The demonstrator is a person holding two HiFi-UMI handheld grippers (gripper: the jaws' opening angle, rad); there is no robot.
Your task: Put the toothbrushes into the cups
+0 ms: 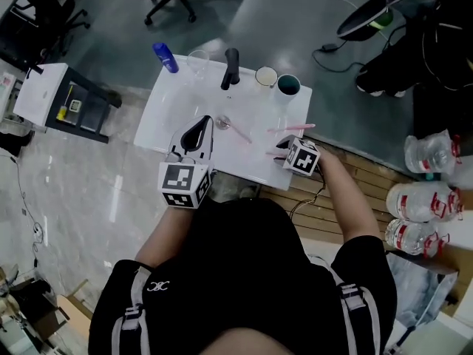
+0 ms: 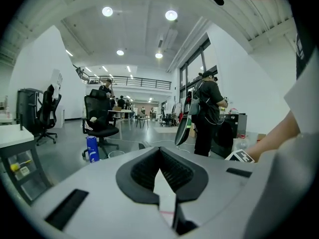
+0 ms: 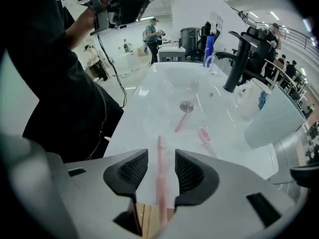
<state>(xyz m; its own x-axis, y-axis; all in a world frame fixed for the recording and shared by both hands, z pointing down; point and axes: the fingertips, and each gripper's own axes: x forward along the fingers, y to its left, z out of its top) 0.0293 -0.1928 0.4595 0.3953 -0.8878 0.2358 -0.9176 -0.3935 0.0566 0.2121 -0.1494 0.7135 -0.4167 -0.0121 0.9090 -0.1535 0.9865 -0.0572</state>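
A pink toothbrush (image 3: 160, 183) lies along the front right edge of the white sink counter (image 1: 177, 113), straight between the jaws of my right gripper (image 3: 160, 157). The jaws stand open with a gap on either side of the handle. The head view shows the same gripper (image 1: 279, 151) pointing down at the counter edge. Two more pink toothbrushes lie nearby, one in the basin (image 1: 240, 132) and one right of it (image 1: 293, 129). A cream cup (image 1: 266, 76) and a teal cup (image 1: 288, 86) stand at the back right. My left gripper (image 1: 206, 120) hovers over the counter's front, shut and empty.
A black faucet (image 1: 230, 66) rises at the back of the basin, with a clear cup (image 1: 198, 61) and a blue bottle (image 1: 165, 58) to its left. Plastic water bottles (image 1: 421, 202) lie on the floor at the right. Office chairs and a white cabinet (image 1: 44, 95) stand beyond.
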